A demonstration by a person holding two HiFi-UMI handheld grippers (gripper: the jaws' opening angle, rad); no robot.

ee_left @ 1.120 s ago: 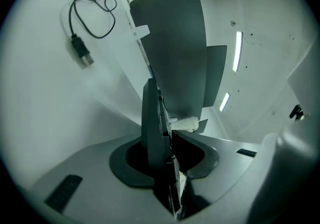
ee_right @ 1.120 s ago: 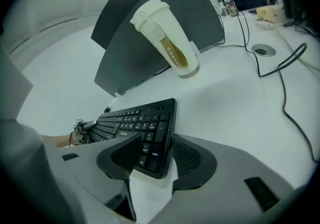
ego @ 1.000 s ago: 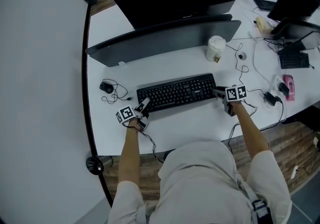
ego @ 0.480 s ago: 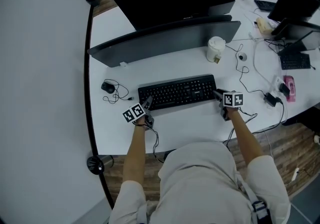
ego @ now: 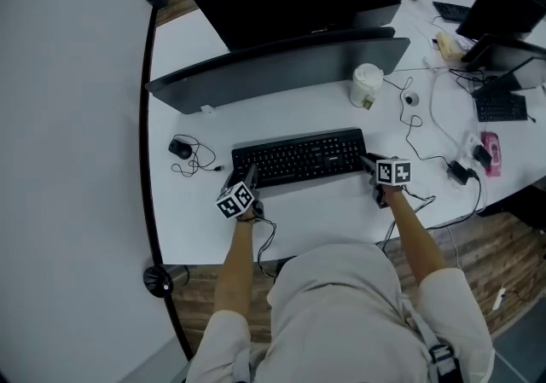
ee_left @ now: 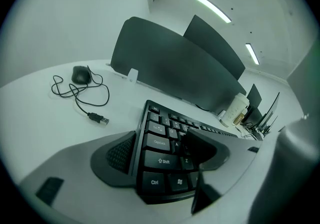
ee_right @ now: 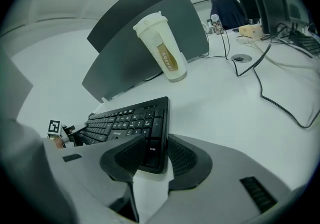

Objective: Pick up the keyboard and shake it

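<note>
The black keyboard [ego: 299, 158] lies flat on the white desk [ego: 324, 211], in front of the monitors. My left gripper [ego: 241, 176] is at its left front corner. In the left gripper view its jaws have just been opening and stand wide apart [ee_left: 159, 141], one pad beside the keyboard's [ee_left: 161, 162] left edge, the other over the keys. My right gripper [ego: 368, 161] holds the right front corner. In the right gripper view both pads [ee_right: 182, 155] press on the keyboard's [ee_right: 125, 120] end by the Enter key.
A white coffee cup [ego: 367, 83] stands behind the keyboard's right end, also in the right gripper view [ee_right: 162, 48]. A black mouse [ego: 179, 149] with a loose cable lies left. Two curved monitors [ego: 281, 66] stand behind. Cables [ego: 414, 130] run at the right.
My left gripper has moved right to the keyboard's left front corner and rolled, so its marker cube has turned. The right gripper has stayed at the right corner. The keyboard has not moved.
</note>
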